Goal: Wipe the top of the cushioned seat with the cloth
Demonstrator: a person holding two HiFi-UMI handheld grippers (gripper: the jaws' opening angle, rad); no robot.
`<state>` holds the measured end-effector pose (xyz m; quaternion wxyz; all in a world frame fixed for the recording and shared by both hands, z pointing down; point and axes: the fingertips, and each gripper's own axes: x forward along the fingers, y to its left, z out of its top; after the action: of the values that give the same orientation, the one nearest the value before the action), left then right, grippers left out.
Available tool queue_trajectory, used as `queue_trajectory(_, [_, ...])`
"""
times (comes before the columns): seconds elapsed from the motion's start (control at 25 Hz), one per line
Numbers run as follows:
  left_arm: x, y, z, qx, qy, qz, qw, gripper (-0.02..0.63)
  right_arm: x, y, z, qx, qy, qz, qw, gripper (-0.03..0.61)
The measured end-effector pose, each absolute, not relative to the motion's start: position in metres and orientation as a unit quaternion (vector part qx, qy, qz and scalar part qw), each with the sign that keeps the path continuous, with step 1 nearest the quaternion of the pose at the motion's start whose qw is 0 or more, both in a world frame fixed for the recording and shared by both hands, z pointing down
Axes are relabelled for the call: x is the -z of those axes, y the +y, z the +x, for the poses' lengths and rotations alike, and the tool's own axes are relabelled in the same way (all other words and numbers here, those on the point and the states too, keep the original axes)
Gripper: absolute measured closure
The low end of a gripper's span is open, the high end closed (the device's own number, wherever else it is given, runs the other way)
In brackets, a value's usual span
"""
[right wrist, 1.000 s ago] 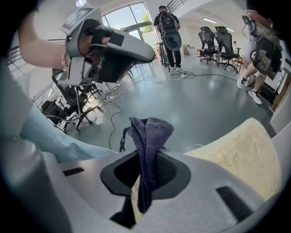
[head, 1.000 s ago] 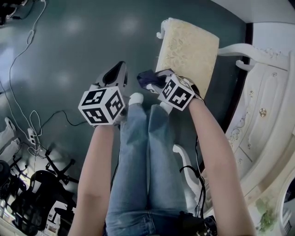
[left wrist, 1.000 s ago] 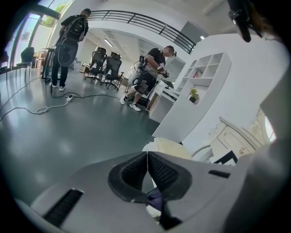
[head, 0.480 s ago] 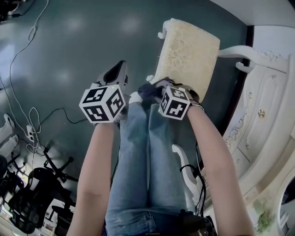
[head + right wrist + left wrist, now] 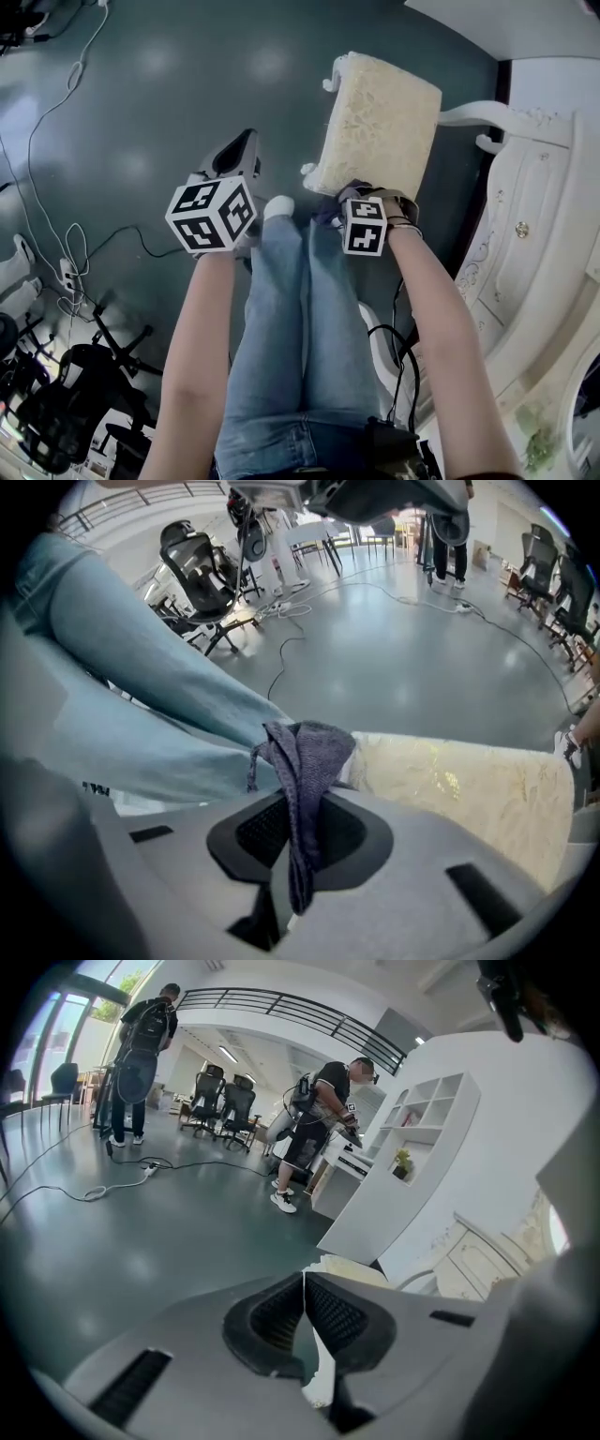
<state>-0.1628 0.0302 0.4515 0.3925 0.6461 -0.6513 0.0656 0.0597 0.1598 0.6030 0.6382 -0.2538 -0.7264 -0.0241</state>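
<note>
The right gripper (image 5: 300, 836) is clamped on the grey cloth (image 5: 305, 761), whose folds cover the jaw tips; in the head view its marker cube (image 5: 365, 226) hides most of both. The cushioned seat (image 5: 380, 117) lies at the gripper's 12 o'clock, cloth just by its near edge. At 9 o'clock the left gripper (image 5: 305, 1309) is closed on nothing.

The right tool (image 5: 345, 199) hides most of the cloth (image 5: 326, 213).

Bright light glares off floor (image 5: 155, 52); edges fisheye-warped.
</note>
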Motion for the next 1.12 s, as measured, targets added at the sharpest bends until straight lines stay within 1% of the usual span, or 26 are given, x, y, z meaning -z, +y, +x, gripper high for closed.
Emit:
queue_trajectory(0.2, [-0.43,0.029,-0.162,-0.067,-0.644,0.656,0.388,0.609,-0.593,0.155,0.084,0.009,-0.714,-0.214,0.666,0.541])
queue_trajectory(0.52, [-0.395,0.034,-0.155,-0.056,-0.641,0.652,0.401,0.609,-0.534,0.146,0.085,-0.109,-0.758,-0.087,0.637,0.541])
queue_trajectory(0.64, [-0.377,0.031,-0.155,-0.048,-0.644,0.652,0.397,0.609,-0.51,0.131,0.083,-0.148,-0.777,-0.024,0.611,0.541])
queue_trajectory(0.84, [-0.346,0.025,-0.146,-0.04,-0.645,0.657,0.388,0.609,-0.467,0.11,0.082,-0.208,-0.807,0.075,0.548,0.541])
queue_trajectory(1.0, [-0.32,0.022,-0.137,-0.037,-0.644,0.661,0.384,0.609,-0.426,0.092,0.084,-0.227,-0.826,0.134,0.497,0.541])
queue_trajectory(1.12, [-0.296,0.013,-0.121,-0.043,-0.634,0.679,0.368,0.609,-0.392,0.079,0.089,-0.229,-0.836,0.167,0.471,0.541])
